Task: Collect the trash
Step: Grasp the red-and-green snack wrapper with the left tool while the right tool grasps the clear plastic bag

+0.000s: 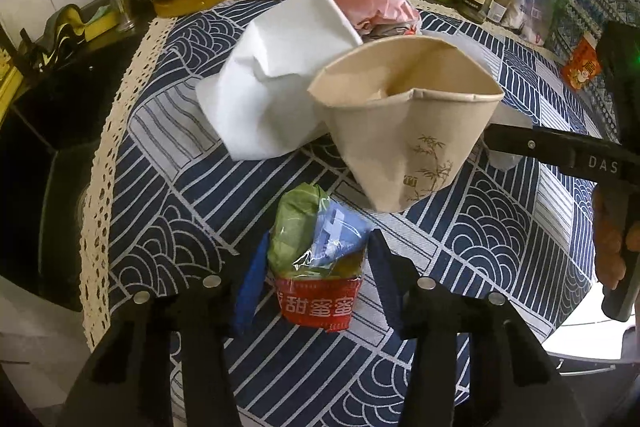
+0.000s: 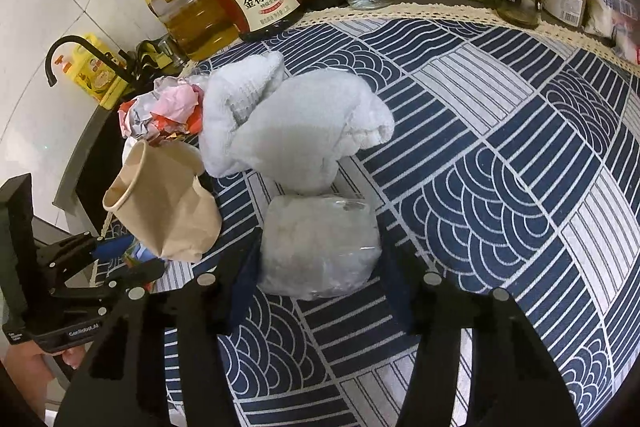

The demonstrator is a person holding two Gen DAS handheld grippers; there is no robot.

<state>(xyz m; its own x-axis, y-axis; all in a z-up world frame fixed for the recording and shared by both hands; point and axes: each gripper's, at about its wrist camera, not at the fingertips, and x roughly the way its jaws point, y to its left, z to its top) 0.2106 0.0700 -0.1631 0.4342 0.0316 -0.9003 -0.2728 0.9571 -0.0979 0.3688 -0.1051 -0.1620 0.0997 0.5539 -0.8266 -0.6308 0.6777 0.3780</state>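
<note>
Left gripper (image 1: 316, 267) spread, fingers flanking wrapper wad (image 1: 318, 267) on cloth (image 1: 460, 251). Ahead, crushed cup (image 1: 404, 131); beyond-left, tissue (image 1: 272, 91). Right gripper (image 2: 318, 263) spread around clear packet (image 2: 318, 247); towel (image 2: 296, 119) ahead, cup left.

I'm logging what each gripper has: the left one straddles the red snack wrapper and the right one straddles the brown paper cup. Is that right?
Only partly. The left gripper does straddle the red snack wrapper, but the right wrist view shows the right gripper straddling a clear plastic packet; the brown paper cup lies off to its left.
</note>
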